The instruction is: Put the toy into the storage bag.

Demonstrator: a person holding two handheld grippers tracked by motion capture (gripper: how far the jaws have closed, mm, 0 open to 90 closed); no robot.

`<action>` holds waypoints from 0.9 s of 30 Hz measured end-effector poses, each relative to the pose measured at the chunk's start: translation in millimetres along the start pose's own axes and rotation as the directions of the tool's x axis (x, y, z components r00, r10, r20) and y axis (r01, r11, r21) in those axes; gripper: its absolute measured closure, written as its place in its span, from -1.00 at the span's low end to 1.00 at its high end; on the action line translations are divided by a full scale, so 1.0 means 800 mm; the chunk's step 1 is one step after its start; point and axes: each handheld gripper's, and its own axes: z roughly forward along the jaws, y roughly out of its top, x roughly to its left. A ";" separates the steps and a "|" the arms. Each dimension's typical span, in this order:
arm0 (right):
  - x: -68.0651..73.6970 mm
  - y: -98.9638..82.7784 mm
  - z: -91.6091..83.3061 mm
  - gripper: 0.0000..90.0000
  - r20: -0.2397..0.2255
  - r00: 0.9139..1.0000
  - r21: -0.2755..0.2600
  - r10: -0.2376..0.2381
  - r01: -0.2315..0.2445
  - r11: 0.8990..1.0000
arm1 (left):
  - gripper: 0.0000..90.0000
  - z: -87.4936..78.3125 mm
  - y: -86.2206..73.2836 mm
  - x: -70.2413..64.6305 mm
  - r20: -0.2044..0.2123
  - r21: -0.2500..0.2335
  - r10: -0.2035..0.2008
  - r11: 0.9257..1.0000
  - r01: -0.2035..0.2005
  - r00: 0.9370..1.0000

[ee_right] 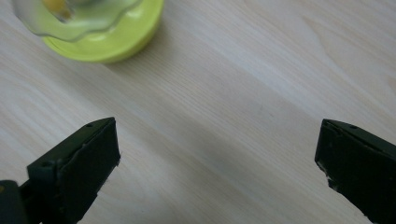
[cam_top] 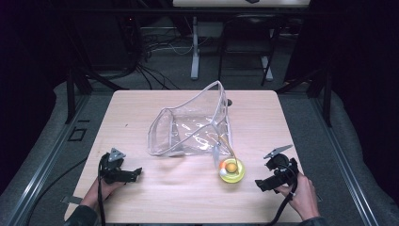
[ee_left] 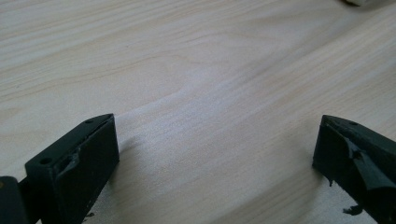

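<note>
Right gripper (cam_top: 263,184) sits low near the bench's (cam_top: 263,113) front right corner, jaws spread wide and holding nothing; in the right gripper view I see bare wood between them and the yellow-green dish (ee_right: 105,35) just ahead, up and to the left. Left gripper (cam_top: 134,173) rests near the front left corner, jaws likewise spread and empty, with only wood grain between them in the left gripper view. Dish (cam_top: 231,171) lies toward the front edge, right of centre, between the two grippers but much closer to the right one. My read: the step in hand is the approach to the dish with the right gripper. To do it well I would keep the jaws wide, swing toward the dish's rim, come in low and level with the bench, and close on the rim wall rather than across the whole dish; it looks shallow and light, so a hard push could slide it. Containers: the dish holds a small orange ball (cam_top: 231,166), with something white beside it that I cannot identify. Behind it, at mid-bench, a clear plastic pouch (cam_top: 190,125) stands open, mouth gaping upward; its front right corner is close to or touching the dish, I cannot tell which. The pouch looks empty.
</note>
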 end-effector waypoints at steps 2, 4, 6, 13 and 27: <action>0.003 0.003 -0.001 -1.00 -0.003 1.000 -0.007 -0.007 0.007 1.000 | -1.00 0.000 0.000 0.000 0.001 0.000 0.002 1.000 -0.002 1.000; 0.009 0.009 -0.003 -1.00 -0.011 1.000 -0.008 -0.029 0.029 1.000 | -1.00 -0.001 -0.001 0.000 0.003 0.000 0.003 1.000 -0.003 1.000; 0.013 0.015 -0.005 -1.00 -0.013 0.999 -0.019 -0.041 0.040 0.999 | -1.00 -0.001 -0.001 0.000 0.004 0.001 0.004 1.000 -0.004 1.000; 0.027 0.033 -0.007 -1.00 -0.029 0.996 -0.026 -0.089 0.088 0.996 | -1.00 -0.001 0.000 0.001 0.005 0.002 0.005 1.000 -0.005 1.000; 0.050 0.068 -0.024 -1.00 -0.075 0.986 -0.054 -0.148 0.144 0.988 | -1.00 -0.001 -0.001 0.001 0.006 0.001 0.006 1.000 -0.006 1.000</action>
